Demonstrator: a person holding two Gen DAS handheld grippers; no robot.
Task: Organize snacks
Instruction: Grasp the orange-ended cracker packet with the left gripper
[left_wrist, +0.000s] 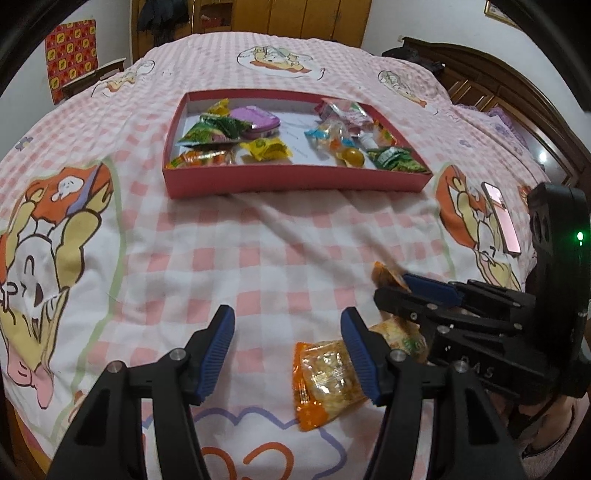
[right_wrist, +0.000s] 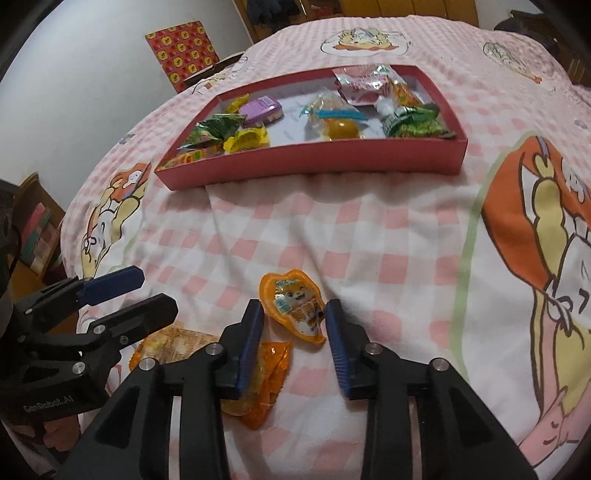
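Observation:
A red shallow box (left_wrist: 295, 179) (right_wrist: 314, 162) lies on the bed and holds several snack packets. My left gripper (left_wrist: 288, 321) is open and empty, low over the bedspread. An orange cracker packet (left_wrist: 325, 380) (right_wrist: 173, 343) lies by its right finger. My right gripper (right_wrist: 295, 314) is open, its fingers on either side of an orange jelly cup with a cartoon lid (right_wrist: 293, 308), not closed on it. An orange wrapped packet (right_wrist: 266, 384) lies under its left finger. In the left wrist view the right gripper (left_wrist: 402, 288) shows at the right over the orange snacks.
The bed is covered by a pink checked cartoon sheet (left_wrist: 258, 251). A pink phone (left_wrist: 502, 218) lies at the right of the bed. A dark wooden headboard (left_wrist: 517, 92) runs along the right, wardrobes stand behind. The bed's edge drops off at the left (right_wrist: 70, 229).

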